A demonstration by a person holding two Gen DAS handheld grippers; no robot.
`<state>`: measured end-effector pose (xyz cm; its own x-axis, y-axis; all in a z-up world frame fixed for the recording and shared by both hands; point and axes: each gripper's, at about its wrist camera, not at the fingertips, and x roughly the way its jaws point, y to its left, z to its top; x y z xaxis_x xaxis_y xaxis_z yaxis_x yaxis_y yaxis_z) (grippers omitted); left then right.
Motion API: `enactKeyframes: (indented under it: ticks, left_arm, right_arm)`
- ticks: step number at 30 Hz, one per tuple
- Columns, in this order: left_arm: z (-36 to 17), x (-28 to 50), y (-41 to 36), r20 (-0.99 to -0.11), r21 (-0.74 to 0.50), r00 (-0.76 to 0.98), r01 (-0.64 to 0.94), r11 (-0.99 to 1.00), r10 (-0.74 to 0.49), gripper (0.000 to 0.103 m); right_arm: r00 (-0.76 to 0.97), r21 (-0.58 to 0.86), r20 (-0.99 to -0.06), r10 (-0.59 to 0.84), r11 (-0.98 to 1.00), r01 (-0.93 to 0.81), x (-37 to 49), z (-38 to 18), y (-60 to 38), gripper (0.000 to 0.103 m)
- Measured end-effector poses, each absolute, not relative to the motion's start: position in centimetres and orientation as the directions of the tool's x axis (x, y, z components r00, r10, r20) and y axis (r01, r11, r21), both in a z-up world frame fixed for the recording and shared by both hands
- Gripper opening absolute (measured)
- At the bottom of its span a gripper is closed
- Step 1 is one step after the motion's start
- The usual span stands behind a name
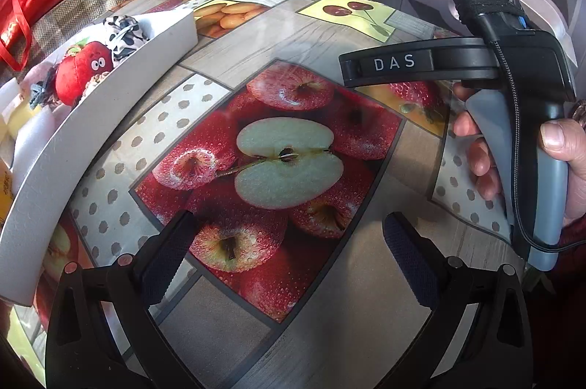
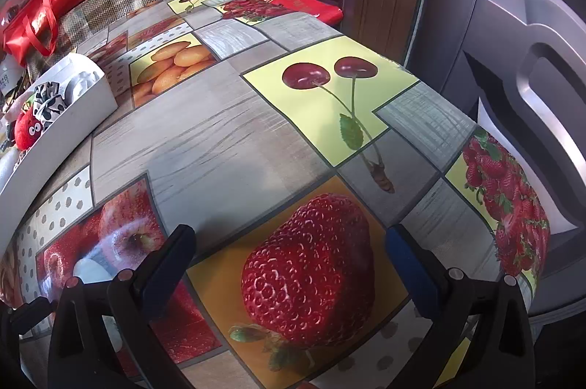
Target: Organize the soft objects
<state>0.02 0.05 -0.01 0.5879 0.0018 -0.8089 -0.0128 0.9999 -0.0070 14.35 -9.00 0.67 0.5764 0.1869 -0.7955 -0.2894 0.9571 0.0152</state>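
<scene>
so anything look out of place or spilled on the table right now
Nothing stands out. The soft toys, including the red strawberry plush and the spotted cloth, sit inside the white tray; none lie loose on the fruit-print tablecloth.

Both wrist views angled down, close over table [image 1: 227, 59], sharing box [image 2: 73, 118]

Item count, both views

1 white box [image 1: 110, 118] at 9 o'clock: 1 red plush [image 1: 82, 70], 1 black-white scrunchie [image 1: 122, 32], other soft bits too hidden to count. 1 table [image 2: 205, 147]. 2 red bags: 1 [image 2: 44, 8] at 10 o'clock, 1 [image 2: 293, 0] at 12. 2 grippers, [image 1: 289, 242] and [image 2: 291, 257], 2 fingers each.
</scene>
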Motion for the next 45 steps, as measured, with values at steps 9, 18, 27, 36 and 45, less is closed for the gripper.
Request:
enactKeyframes:
  ticks: [9, 18, 27, 36, 45]
  left_arm:
    - [-0.02, 0.02, 0.06, -0.809, -0.007, 0.588, -0.013, 1.000, 0.002, 0.103]
    - [-0.02, 0.02, 0.06, -0.809, -0.007, 0.588, -0.013, 1.000, 0.002, 0.103]
    - [-0.01, 0.02, 0.07, -0.809, -0.007, 0.588, -0.013, 1.000, 0.002, 0.103]
    - [-0.01, 0.02, 0.05, -0.809, -0.007, 0.588, -0.013, 1.000, 0.002, 0.103]
    - [0.05, 0.04, -0.07, -0.809, -0.006, 0.588, -0.013, 1.000, 0.003, 0.103]
  right_arm:
    - [0.576, 0.016, -0.795, 0.190, 0.956, -0.294, 14.33, 0.67, -9.02, 0.103]
    - [0.576, 0.016, -0.795, 0.190, 0.956, -0.293, 14.31, 0.68, -8.98, 0.103]
    - [0.576, 0.016, -0.795, 0.191, 0.955, -0.295, 14.30, 0.69, -8.98, 0.103]
    - [0.575, 0.016, -0.795, 0.191, 0.955, -0.296, 14.31, 0.70, -8.93, 0.103]
    - [0.574, 0.015, -0.796, 0.193, 0.954, -0.300, 14.21, 0.76, -8.80, 0.103]
